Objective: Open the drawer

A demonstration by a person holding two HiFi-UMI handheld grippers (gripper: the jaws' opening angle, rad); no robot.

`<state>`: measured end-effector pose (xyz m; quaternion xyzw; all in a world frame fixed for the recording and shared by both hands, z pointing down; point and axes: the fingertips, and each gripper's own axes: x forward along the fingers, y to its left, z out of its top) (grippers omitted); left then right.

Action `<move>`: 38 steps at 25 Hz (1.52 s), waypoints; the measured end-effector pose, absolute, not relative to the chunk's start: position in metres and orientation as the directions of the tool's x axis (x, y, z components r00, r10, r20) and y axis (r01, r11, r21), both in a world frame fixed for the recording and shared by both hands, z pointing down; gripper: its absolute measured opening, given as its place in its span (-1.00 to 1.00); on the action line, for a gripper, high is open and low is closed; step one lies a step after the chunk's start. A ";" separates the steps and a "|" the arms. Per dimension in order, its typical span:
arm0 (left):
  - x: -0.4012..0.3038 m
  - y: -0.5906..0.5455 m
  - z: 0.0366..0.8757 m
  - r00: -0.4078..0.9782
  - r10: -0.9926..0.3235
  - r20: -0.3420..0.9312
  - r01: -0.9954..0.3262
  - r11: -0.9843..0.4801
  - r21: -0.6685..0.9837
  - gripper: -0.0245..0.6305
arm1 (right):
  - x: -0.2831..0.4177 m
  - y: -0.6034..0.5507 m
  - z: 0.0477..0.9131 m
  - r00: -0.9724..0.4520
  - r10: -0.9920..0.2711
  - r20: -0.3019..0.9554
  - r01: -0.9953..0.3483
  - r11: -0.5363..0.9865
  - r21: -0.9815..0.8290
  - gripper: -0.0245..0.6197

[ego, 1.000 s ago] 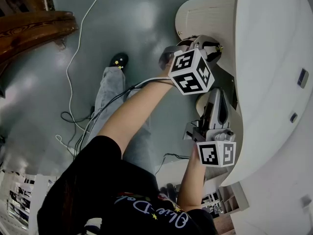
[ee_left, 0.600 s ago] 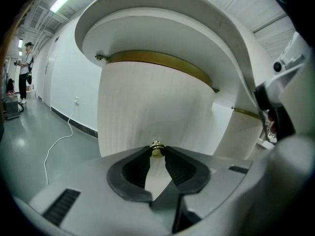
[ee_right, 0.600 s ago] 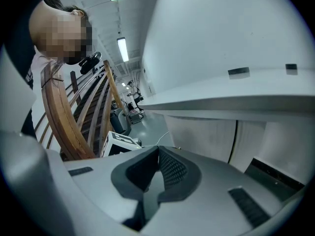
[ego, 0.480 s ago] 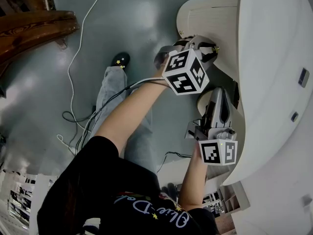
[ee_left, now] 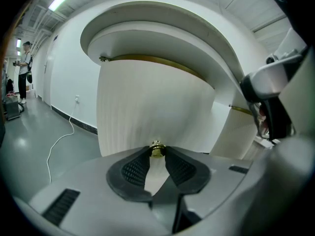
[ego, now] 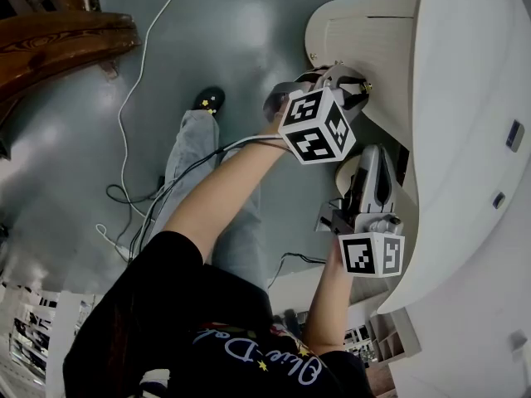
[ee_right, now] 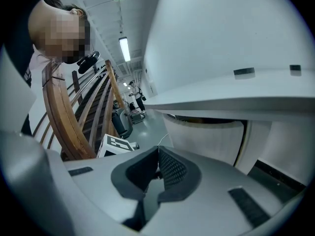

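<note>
A white drawer with a curved ribbed front (ee_left: pixel 147 107) sticks out from under the rounded white tabletop (ego: pixel 473 73). Seen from the head view, the drawer (ego: pixel 348 36) juts left of the table edge. My left gripper (ee_left: pixel 157 154) is shut on the drawer's small brass knob (ee_left: pixel 157 149), with both pads pressed on it. In the head view, that left gripper (ego: pixel 358 81) sits at the drawer front below its marker cube. My right gripper (ego: pixel 377 154) hovers under the table edge just beside it, and my right gripper (ee_right: pixel 158 150) is shut on nothing.
A second ribbed drawer front (ee_right: pixel 206 136) sits under the tabletop ahead of the right gripper. A wooden railing (ego: pixel 58 44) stands at the left. A white cable (ego: pixel 133 81) lies on the grey floor. The person's leg and shoe (ego: pixel 207 100) are below the arms.
The left gripper has drawn slightly away from the table with the knob, and the drawer stands a little further out. The right gripper has hardly moved.
</note>
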<state>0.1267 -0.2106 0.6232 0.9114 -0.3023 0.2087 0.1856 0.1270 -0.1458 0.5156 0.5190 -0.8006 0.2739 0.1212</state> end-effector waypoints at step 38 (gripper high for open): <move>0.084 -0.169 0.622 0.754 -0.329 0.569 -0.528 -0.818 0.227 -0.63 | 0.099 -0.152 0.485 -0.226 -0.861 0.456 -0.945 0.079 -0.318 -0.91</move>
